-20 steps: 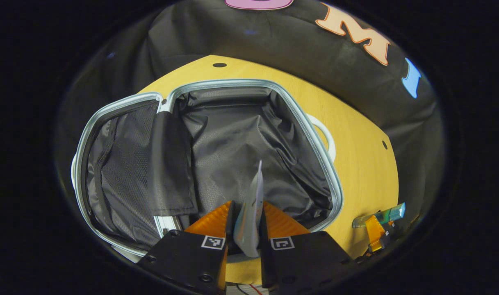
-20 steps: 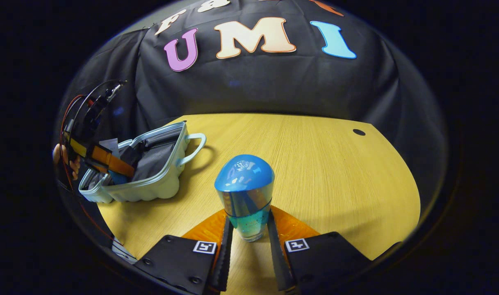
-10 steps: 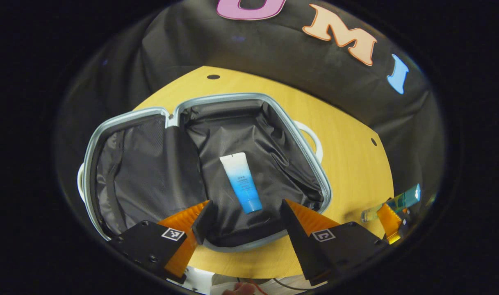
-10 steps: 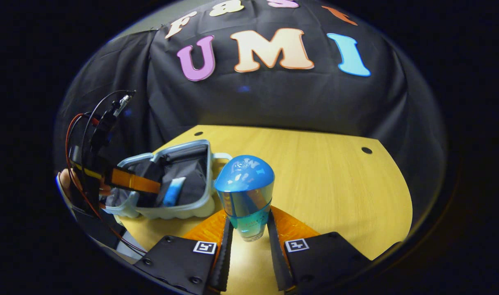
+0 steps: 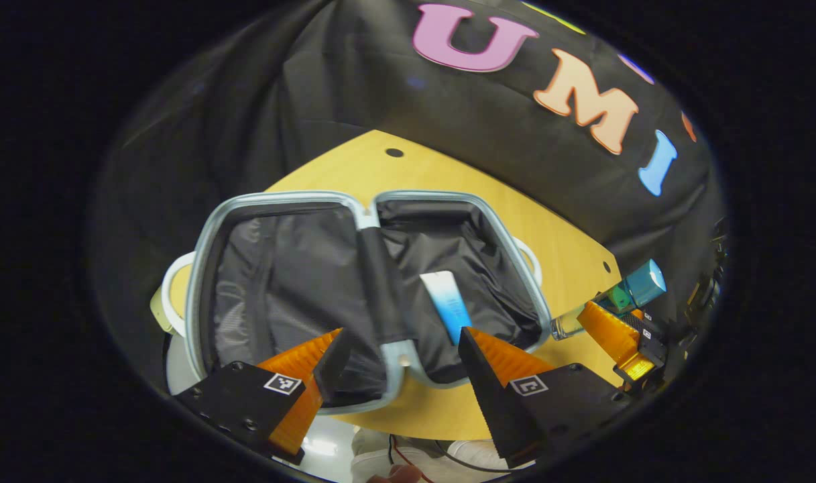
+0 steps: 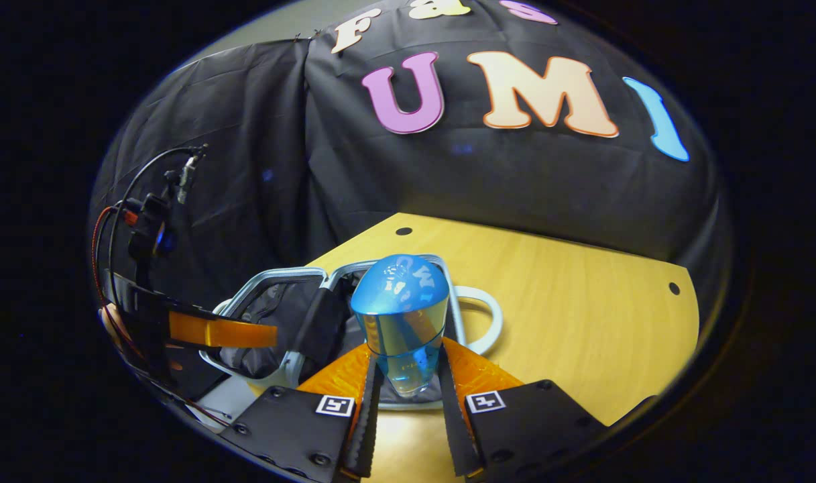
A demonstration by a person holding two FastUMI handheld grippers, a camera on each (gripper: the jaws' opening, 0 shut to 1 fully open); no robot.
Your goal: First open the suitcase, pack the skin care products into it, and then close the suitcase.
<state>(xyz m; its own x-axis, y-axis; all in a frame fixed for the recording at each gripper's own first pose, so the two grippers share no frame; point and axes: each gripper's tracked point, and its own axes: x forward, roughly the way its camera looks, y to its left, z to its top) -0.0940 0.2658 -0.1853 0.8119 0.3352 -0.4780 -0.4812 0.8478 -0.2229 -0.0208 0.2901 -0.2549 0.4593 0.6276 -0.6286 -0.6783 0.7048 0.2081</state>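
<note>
So the left gripper [image 5: 397, 349] has let go, jaws wide apart, and the tube [image 5: 450, 313] now lies in the open suitcase's [image 5: 283, 198] right half, while the right gripper [image 6: 408, 389], clamped on the blue bottle [image 6: 401, 315], swings over its near edge, so that probably goes in next.

Your left gripper [image 5: 397, 355] has let go of the tube [image 5: 449, 311], which now lies in the open suitcase [image 5: 371, 221], and its fingers have spread, while your right gripper [image 6: 408, 396] has carried the bottle [image 6: 401, 315] up to the suitcase.
</note>
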